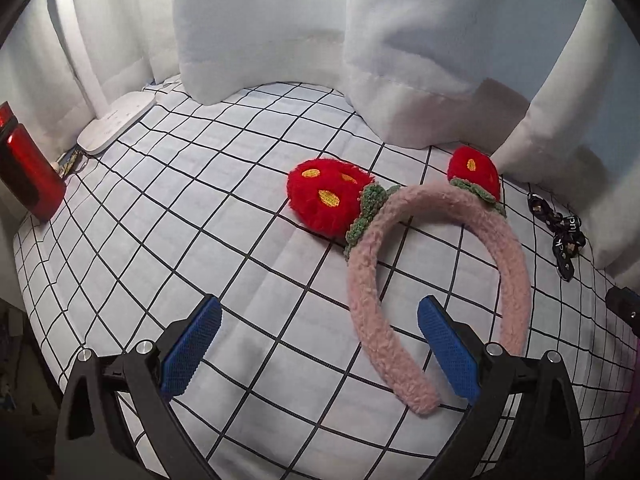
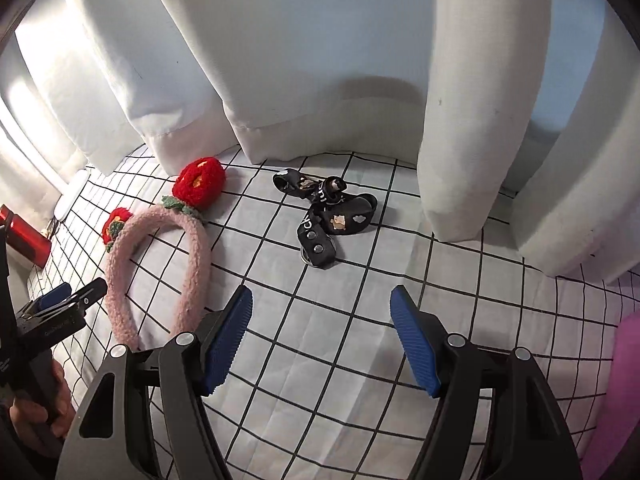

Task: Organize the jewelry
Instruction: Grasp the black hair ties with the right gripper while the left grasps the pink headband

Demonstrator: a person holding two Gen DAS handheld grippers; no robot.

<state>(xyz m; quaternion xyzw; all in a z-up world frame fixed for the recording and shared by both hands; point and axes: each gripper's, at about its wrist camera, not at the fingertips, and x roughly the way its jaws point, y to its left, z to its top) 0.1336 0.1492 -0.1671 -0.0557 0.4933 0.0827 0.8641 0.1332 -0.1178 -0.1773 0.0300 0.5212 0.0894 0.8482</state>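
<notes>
Flat: headband (image 1: 436,280), ends toward camera.

Both wrist cams look steeply down, close over the checked worktop (image 1: 240,216); shared: pink headband (image 1: 500,256) (image 2: 192,248), black strap (image 1: 564,236) (image 2: 332,212).

We counted one fluffy pink headband (image 1: 432,280) with two red strawberries (image 1: 326,196) on it. We saw one black strap (image 2: 332,216) with little charms. There was one red box (image 1: 28,176), one flat white thing (image 1: 116,124), and one checked cloth (image 1: 200,220).
</notes>
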